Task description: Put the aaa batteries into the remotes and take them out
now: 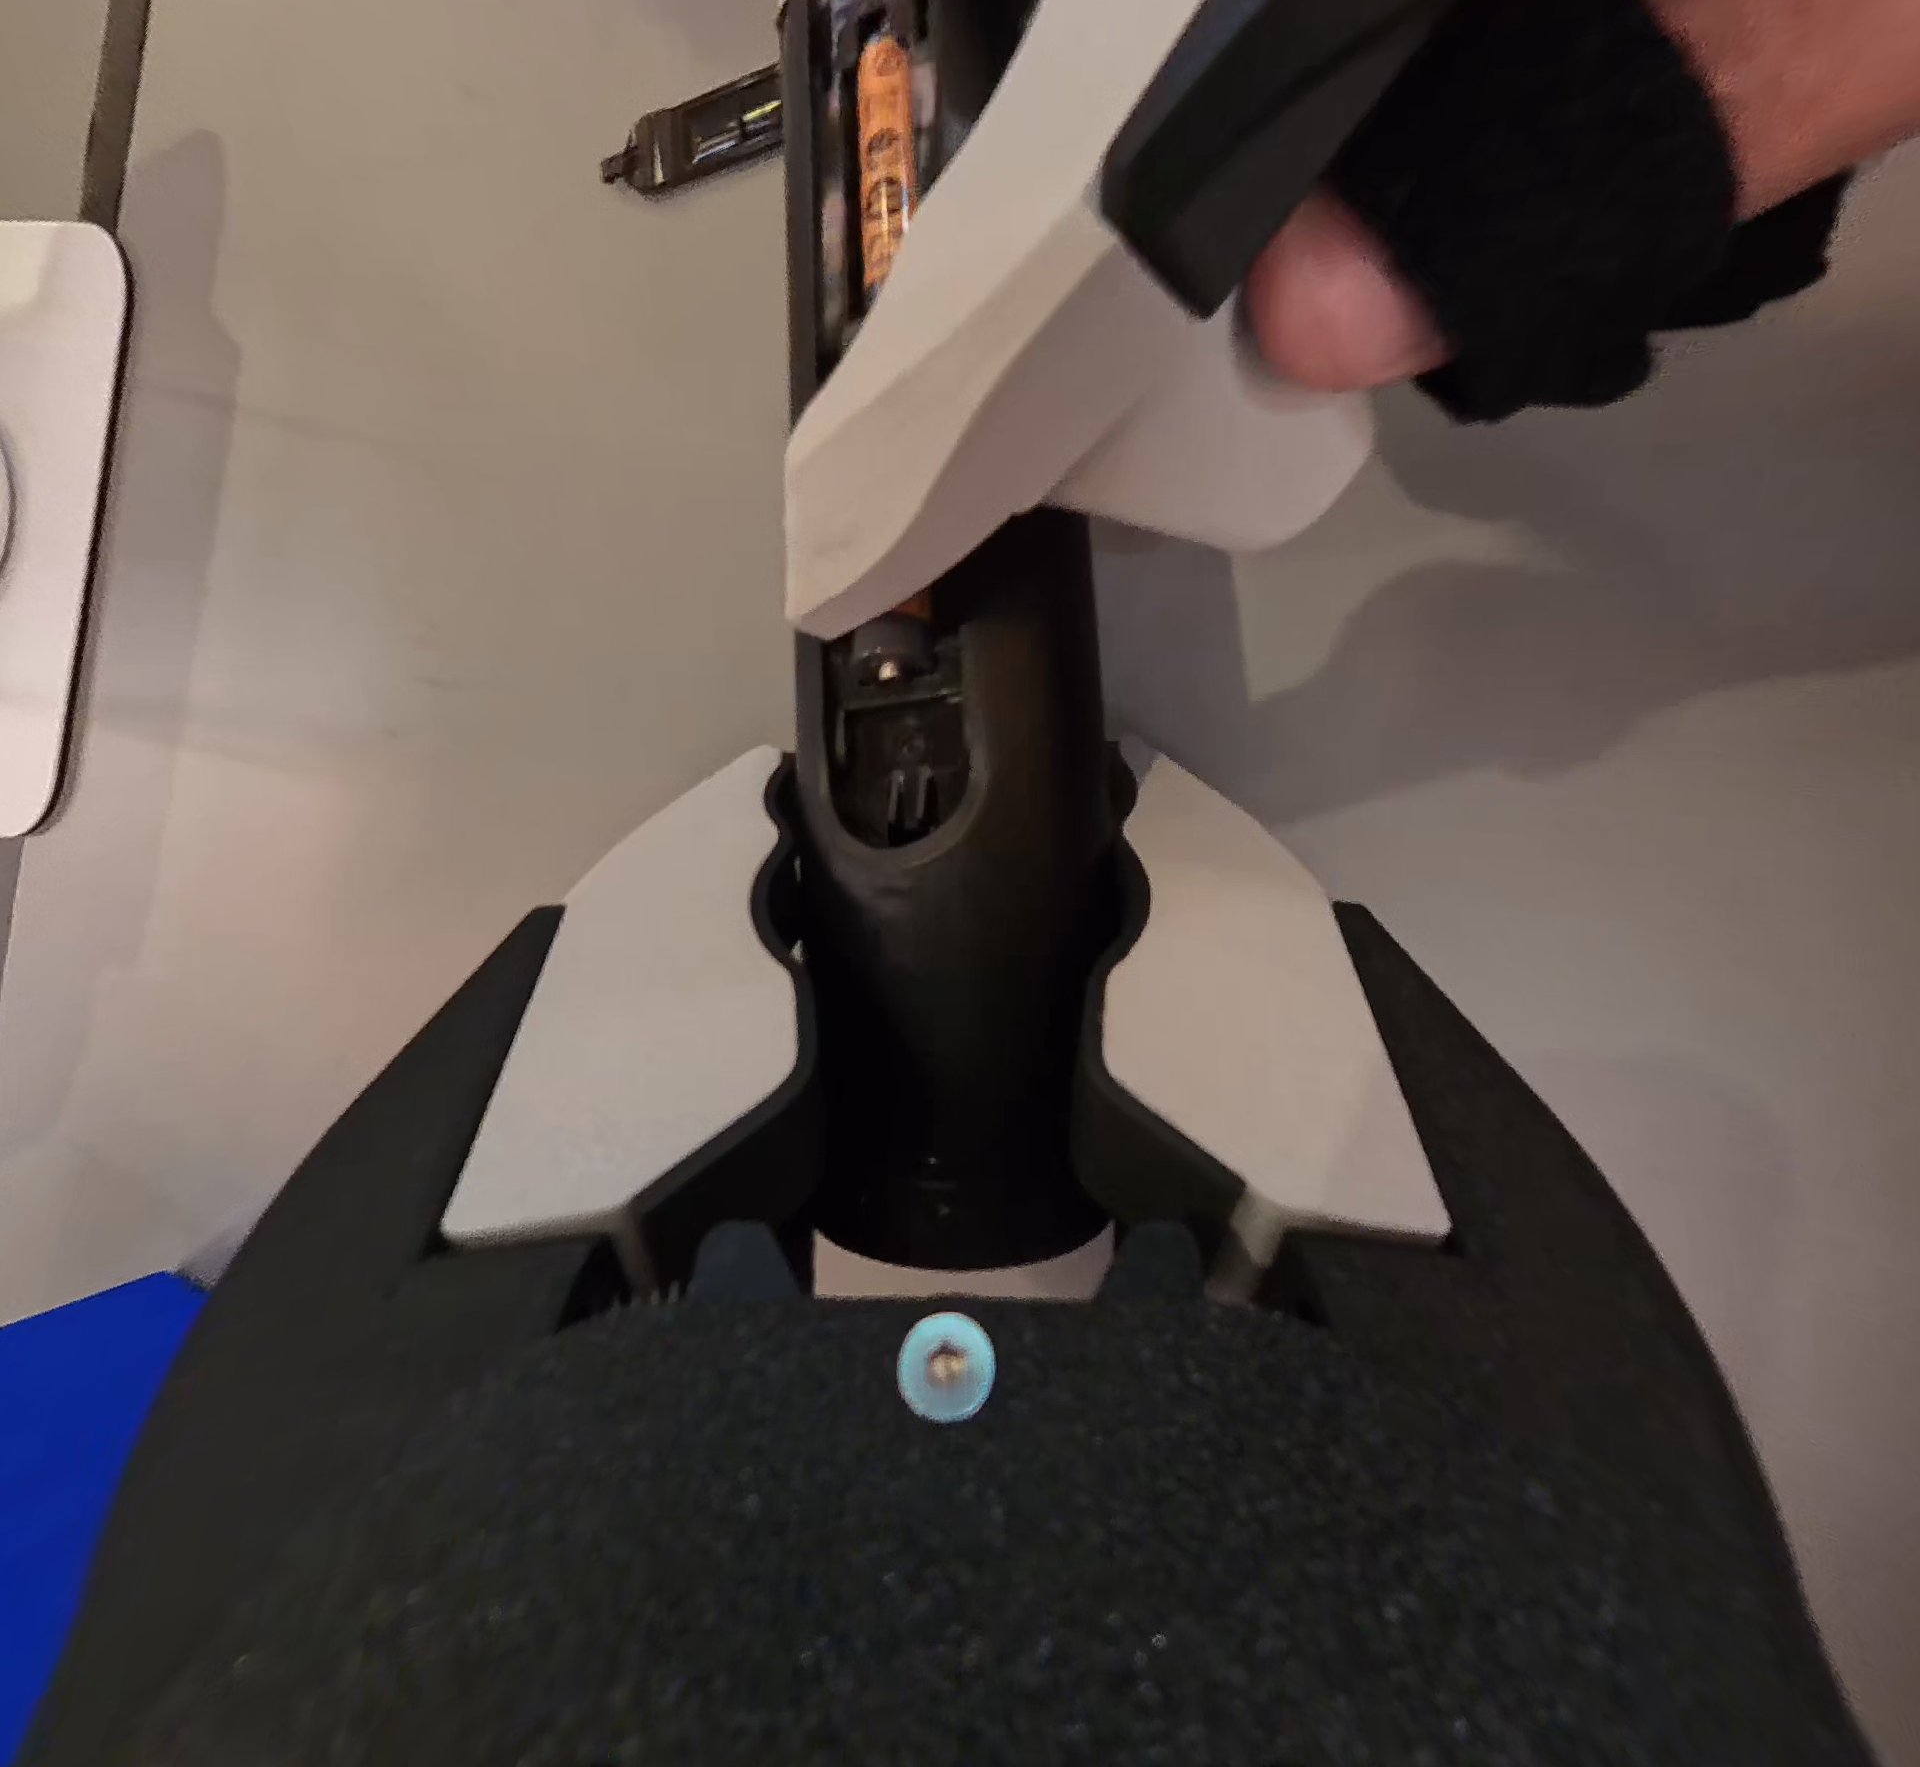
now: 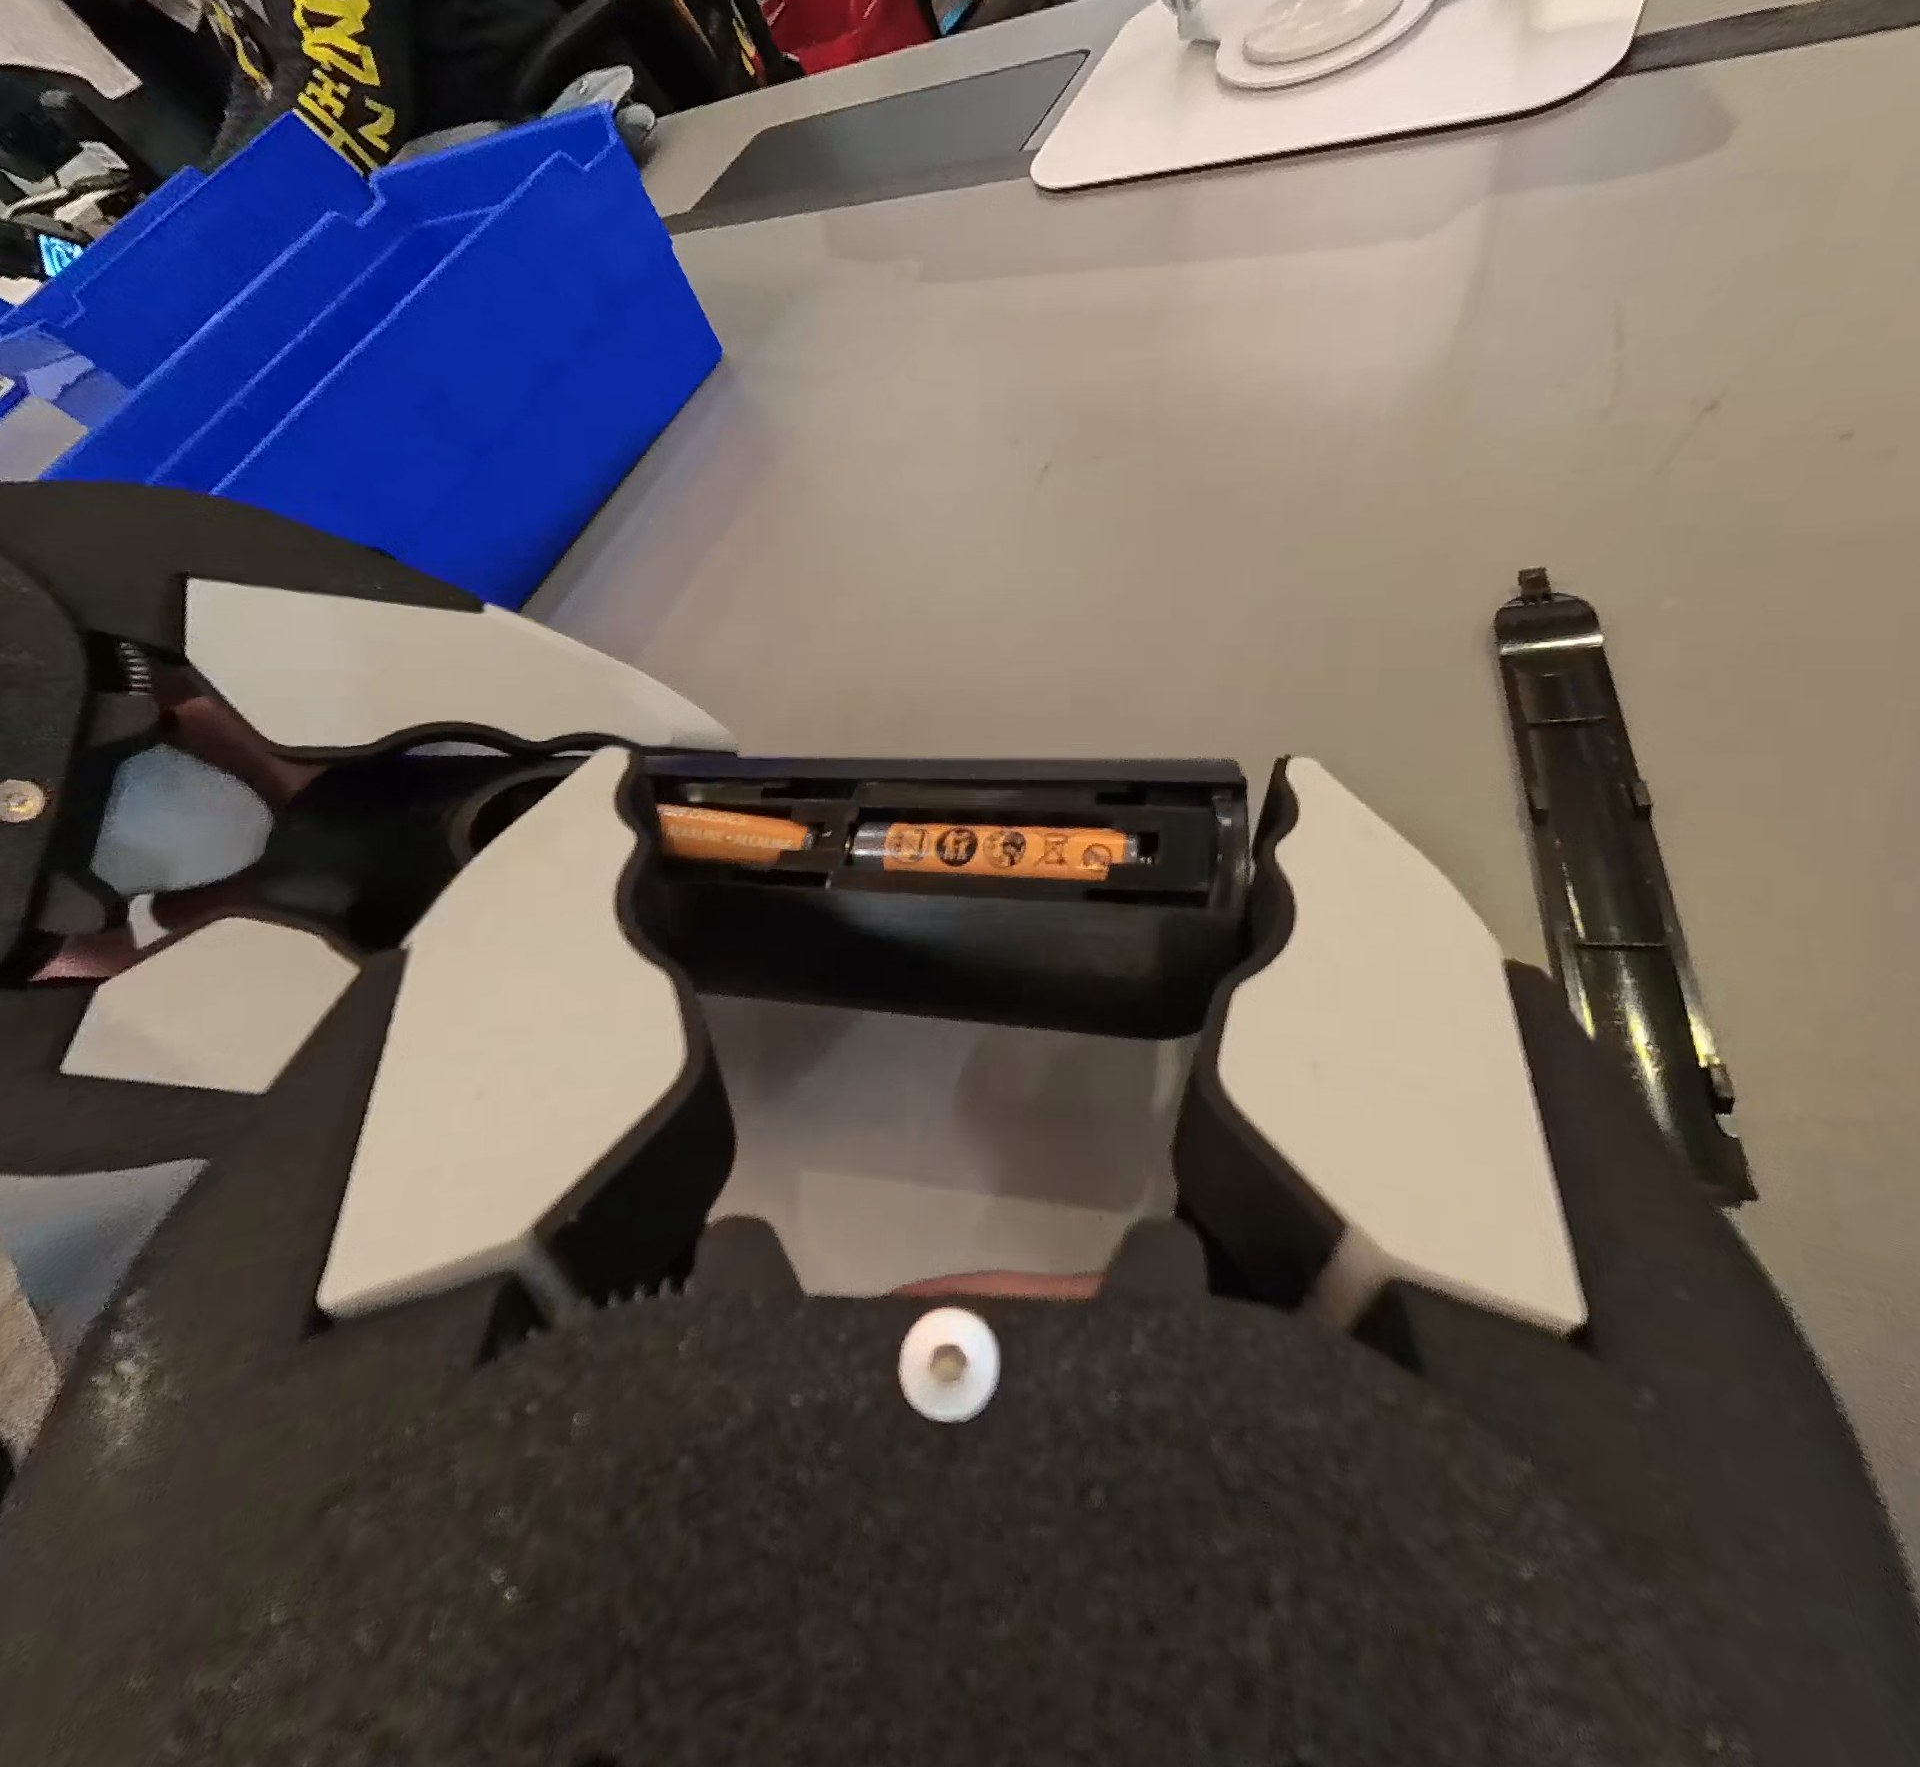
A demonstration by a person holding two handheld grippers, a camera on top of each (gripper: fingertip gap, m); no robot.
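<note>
At left on the bench (image 2: pixel 1039 491), we find the left gripper (image 1: pixel 951 886) with jaws clamped on the black remote (image 1: pixel 945 1042), whose compartment lies open. Two orange AAA batteries (image 2: pixel 992 850) sit in it end to end, so we judge insertion done or nearly so; removal remains. Centre, the right gripper (image 2: pixel 940 886) has jaws spread wide around the compartment, gripping nothing. Right, the detached battery cover (image 2: pixel 1600 876) lies just beside. Blue bins (image 2: pixel 416 346) and a white stand (image 2: pixel 1351 55) stand apart, obstructing nothing.

blue bin (image 2: pixel 416 346) left, battery cover (image 2: pixel 1621 886) right
</note>
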